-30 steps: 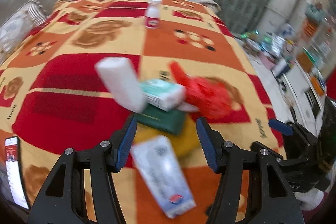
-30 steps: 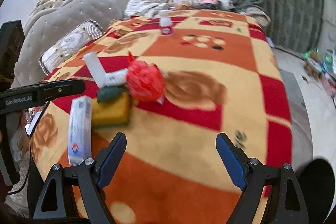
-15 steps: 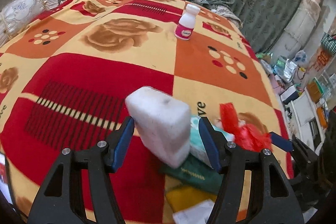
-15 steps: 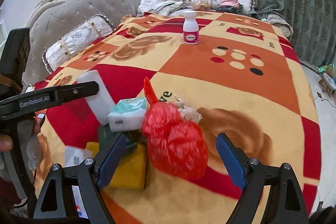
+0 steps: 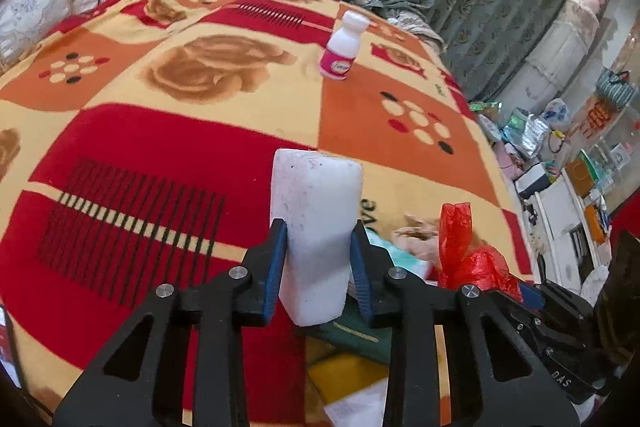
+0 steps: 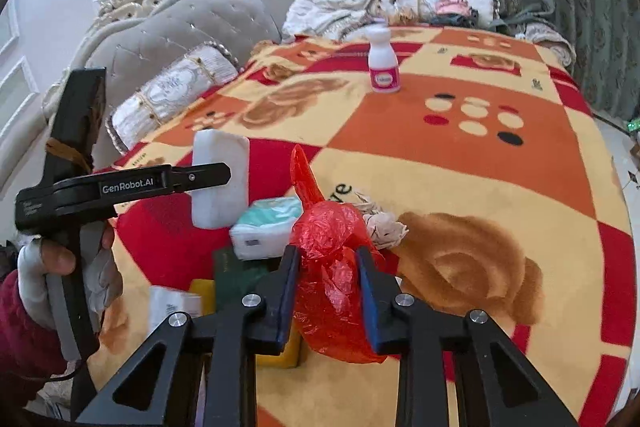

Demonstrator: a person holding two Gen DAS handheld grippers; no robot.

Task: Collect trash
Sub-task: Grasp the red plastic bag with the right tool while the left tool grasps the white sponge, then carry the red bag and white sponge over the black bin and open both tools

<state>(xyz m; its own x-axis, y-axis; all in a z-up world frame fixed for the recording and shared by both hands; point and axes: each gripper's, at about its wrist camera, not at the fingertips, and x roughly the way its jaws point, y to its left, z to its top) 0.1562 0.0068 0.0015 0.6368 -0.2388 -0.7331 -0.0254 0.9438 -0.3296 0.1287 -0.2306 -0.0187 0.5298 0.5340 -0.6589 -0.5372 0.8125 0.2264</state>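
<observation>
Both grippers have something pinched right now. Left gripper (image 5: 318, 259) has its blue pads squeezed against the sides of a white foam block (image 5: 316, 227), which stands upright and looks raised off the patterned blanket (image 5: 160, 155). Right gripper (image 6: 326, 291) is clamped on a crumpled red plastic bag (image 6: 332, 259); can't tell if the bag is off the blanket. Just beside the bag sit a tissue pack (image 6: 268, 227), a wad of crumpled paper (image 6: 382, 227), a dark green wallet-looking thing (image 6: 236, 273) and a yellow sponge (image 6: 280, 351), all bunched together. A small white bottle with a pink label (image 6: 383, 61) stands upright, well apart, toward the pillows (image 6: 172, 95).
</observation>
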